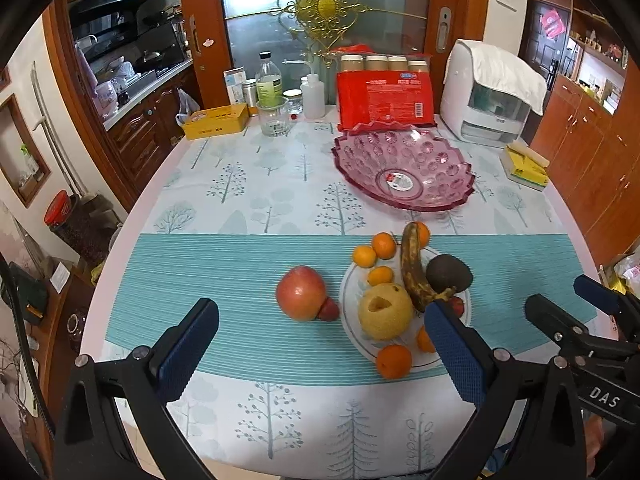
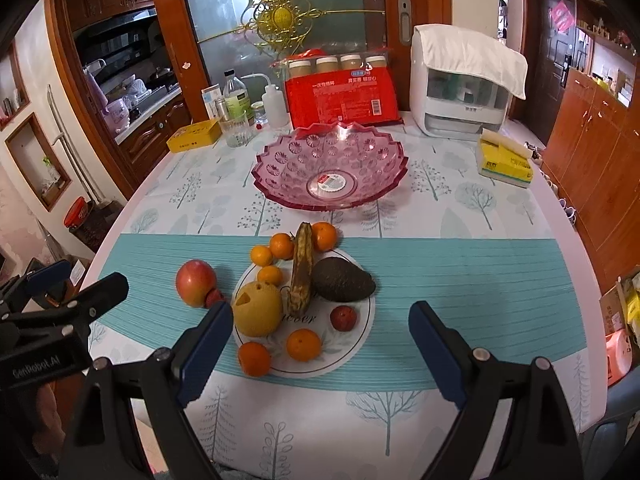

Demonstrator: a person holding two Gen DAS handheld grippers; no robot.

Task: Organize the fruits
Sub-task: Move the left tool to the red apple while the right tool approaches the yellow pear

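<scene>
A white plate (image 2: 362, 334) on the teal mat holds a yellow pear (image 2: 257, 309), a spotted banana (image 2: 302, 272), a dark avocado (image 2: 342, 280), a small red fruit (image 2: 343, 318) and several mandarins (image 2: 304, 345). A red apple (image 2: 196, 282) lies on the mat left of the plate with a small red fruit (image 2: 213, 297) against it. An empty pink glass bowl (image 2: 330, 172) stands behind them. My left gripper (image 1: 320, 332) is open above the near mat, facing the apple (image 1: 301, 293). My right gripper (image 2: 320, 340) is open over the plate's near side.
At the table's back stand a red package (image 2: 344, 98), a white appliance (image 2: 460, 92), a yellow tin (image 2: 194, 136), a glass (image 2: 237, 130), bottles (image 2: 236, 98) and a yellow tissue pack (image 2: 505, 164). Wooden cabinets (image 2: 592, 152) line the right. Clutter lies on the floor to the left.
</scene>
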